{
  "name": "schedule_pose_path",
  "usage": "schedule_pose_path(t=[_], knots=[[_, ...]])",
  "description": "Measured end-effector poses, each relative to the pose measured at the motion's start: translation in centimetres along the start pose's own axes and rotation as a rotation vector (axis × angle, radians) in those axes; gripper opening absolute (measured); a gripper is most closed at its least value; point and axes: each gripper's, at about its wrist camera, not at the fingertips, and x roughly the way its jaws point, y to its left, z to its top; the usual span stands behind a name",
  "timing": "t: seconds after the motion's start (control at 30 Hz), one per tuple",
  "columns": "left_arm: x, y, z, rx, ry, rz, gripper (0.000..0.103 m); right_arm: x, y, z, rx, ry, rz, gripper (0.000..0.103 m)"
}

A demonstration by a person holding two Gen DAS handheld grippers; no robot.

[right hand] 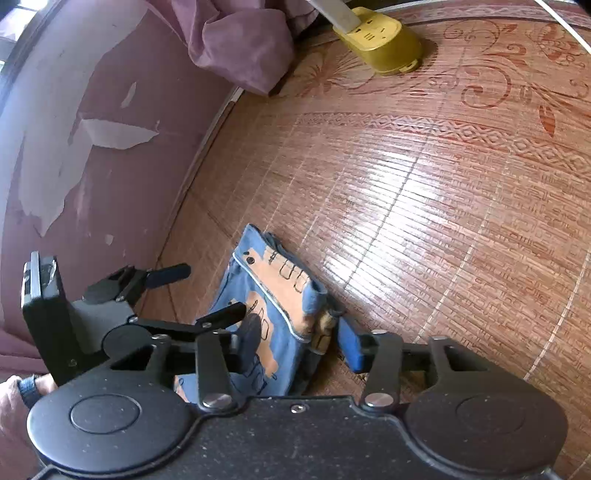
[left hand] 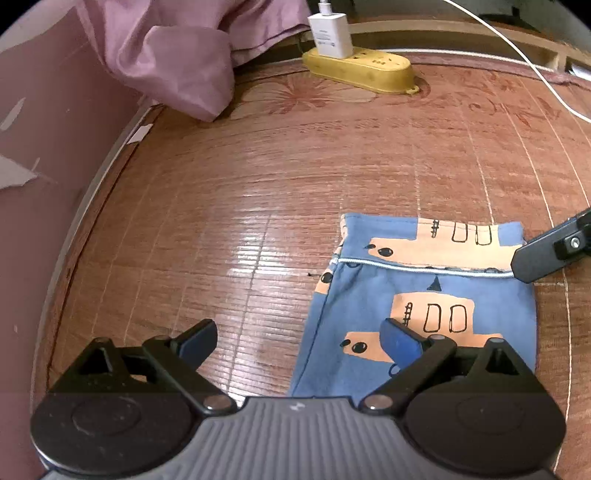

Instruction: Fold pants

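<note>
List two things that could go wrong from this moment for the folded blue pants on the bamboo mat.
1. The open right gripper straddles the folded blue pants with orange boat print; withdrawing carelessly might drag the top layer open.
2. The open left gripper has one blue finger pad over the cloth and could snag it.

Left wrist view: near end of the pants hidden behind the left hand-held gripper body, so the lower hem can't be seen. Right hand-held gripper cut off by the right edge, only one finger tip showing. White cable runs out of frame at right. Charger top clipped by the upper edge. Right wrist view: right hand-held gripper fingers cover part of the pants; contact with cloth can't be told. Hand mostly out of frame at lower left. Power strip lettering too small to read.
</note>
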Motion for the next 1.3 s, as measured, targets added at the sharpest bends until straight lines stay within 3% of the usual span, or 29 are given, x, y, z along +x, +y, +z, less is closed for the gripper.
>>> schedule_pose_path(t=[0.13,0.27,0.43,0.6,0.73,0.87,1.07,1.17,1.3], knots=[[-0.3,0.2,-0.4,-0.017,-0.009,-0.001,0.098,0.1,-0.8,0.2,0.049,-0.017,0.003,0.038],[-0.4,0.2,-0.3,-0.027,-0.004,0.002,0.098,0.3,-1.2,0.3,0.073,-0.029,-0.026,0.017],[-1.0,1.4,-0.4,-0.116,0.025,-0.044,0.096,0.4,-0.7,0.1,0.031,-0.051,-0.034,0.012],[-5.0,5.3,-4.1,-0.453,-0.068,-0.228,0.096,0.0,1.6,-0.4,-0.117,-0.1,-0.048,0.012],[-7.8,7.6,-10.1,-0.779,-0.166,-0.369,0.096,0.0,3.3,-1.1,-0.236,-0.13,-0.074,0.011],[-8.1,8.1,-15.0,-0.93,-0.211,-0.448,0.095,-0.1,5.9,-2.6,-0.433,-0.168,-0.091,0.011],[-7.0,8.4,-19.6,-1.071,-0.24,-0.588,0.095,0.8,11.7,-8.5,-0.884,-0.216,-0.079,0.011],[-6.0,8.4,-21.4,-1.138,-0.243,-0.648,0.095,1.8,13.5,-12.4,-1.073,-0.154,-0.056,0.011],[-4.8,8.1,-23.2,-1.193,-0.248,-0.674,0.095,4.1,14.2,-16.9,-1.314,0.008,-0.062,0.011]])
